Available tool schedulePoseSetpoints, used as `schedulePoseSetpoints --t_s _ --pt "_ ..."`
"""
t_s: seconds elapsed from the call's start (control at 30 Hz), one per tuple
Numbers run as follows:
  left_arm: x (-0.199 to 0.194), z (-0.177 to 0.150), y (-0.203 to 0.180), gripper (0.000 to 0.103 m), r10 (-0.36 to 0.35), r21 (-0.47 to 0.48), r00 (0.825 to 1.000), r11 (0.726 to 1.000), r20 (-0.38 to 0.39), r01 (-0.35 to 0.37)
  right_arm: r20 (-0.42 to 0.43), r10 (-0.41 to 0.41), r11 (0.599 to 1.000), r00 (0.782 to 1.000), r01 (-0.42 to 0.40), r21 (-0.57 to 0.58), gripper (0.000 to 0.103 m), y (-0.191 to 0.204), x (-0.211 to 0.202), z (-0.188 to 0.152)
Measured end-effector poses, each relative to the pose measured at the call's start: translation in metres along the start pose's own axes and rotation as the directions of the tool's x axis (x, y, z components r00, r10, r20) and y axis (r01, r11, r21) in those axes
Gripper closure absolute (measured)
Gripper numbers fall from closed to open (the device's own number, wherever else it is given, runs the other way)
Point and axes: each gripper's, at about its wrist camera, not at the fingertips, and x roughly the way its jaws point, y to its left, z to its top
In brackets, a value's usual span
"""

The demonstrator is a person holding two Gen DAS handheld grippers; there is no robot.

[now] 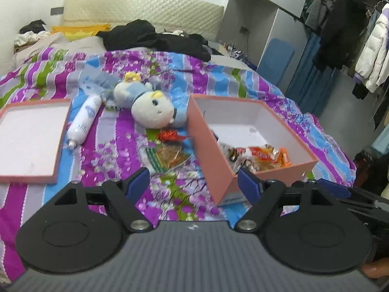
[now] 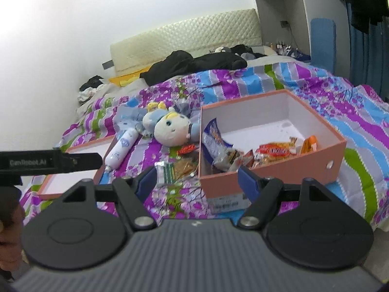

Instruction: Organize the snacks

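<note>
On the bed (image 1: 136, 150), which has a cover with purple, blue and green stripes, a plush doll (image 1: 150, 107) lies near the left wall of the pink box (image 1: 211, 155). A white bottle (image 1: 83, 119) lies on its side between the doll and the box lid (image 1: 31, 141), which rests upside down at the left. Black clothes (image 1: 150, 36) are heaped near the headboard, and coats hang on a rail at the right.

Two snacks are outside the box, on the cover just beside its left wall: a small red-orange wrapper (image 1: 170, 135) and a clear packet with green stripes (image 1: 167, 157). The doll lies just behind the red wrapper.

The box is open and white inside. Several snack packets (image 1: 262, 157) in orange and red lie together in its near corner, and in the right wrist view a blue and white bag (image 2: 214, 136) leans on the inner left wall.

The left tongs (image 1: 193, 182) are released, nothing between the blue pads. The right tongs (image 2: 197, 182) are released too and empty. Both hover over the near edge of the bed, in front of the box.
</note>
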Motion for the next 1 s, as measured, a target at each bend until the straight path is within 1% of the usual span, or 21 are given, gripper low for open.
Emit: schedulePoseSetpoints --t_s 0.07,0.2,0.5,0.7,0.83,0.93,1.0 --pt "0.003 -0.011 0.007 0.02 0.012 0.0 1.0 1.0 -0.02 -0.012 -0.012 0.003 1.0 1.0 -0.003 -0.008 0.028 0.003 0.001 -0.007" --pt "0.011 -0.025 0.022 0.02 0.013 -0.042 0.999 0.999 -0.049 -0.015 -0.04 0.024 0.999 0.999 -0.024 -0.021 0.028 0.013 0.008 -0.016" --pt "0.04 -0.021 0.057 0.02 0.031 -0.069 0.998 0.997 -0.052 -0.034 -0.037 0.021 0.997 0.999 -0.023 -0.076 0.028 0.034 0.041 -0.019" --pt "0.08 -0.012 0.087 0.02 0.024 -0.098 0.997 0.995 -0.071 -0.03 -0.03 0.008 0.994 1.0 -0.011 -0.11 0.028 0.051 0.073 -0.029" --pt "0.111 -0.004 0.105 0.02 -0.008 -0.108 0.997 0.994 -0.082 -0.001 -0.018 0.034 0.989 0.999 -0.036 -0.146 0.028 0.066 0.089 -0.034" --pt "0.135 0.004 0.117 0.02 -0.04 -0.115 0.994 0.993 -0.102 0.028 -0.012 0.035 0.982 0.999 -0.037 -0.186 0.028 0.078 0.105 -0.039" --pt "0.153 0.012 0.124 0.02 -0.042 -0.131 0.992 0.991 -0.118 0.027 -0.017 0.03 0.98 0.999 -0.033 -0.196 0.028 0.084 0.118 -0.043"
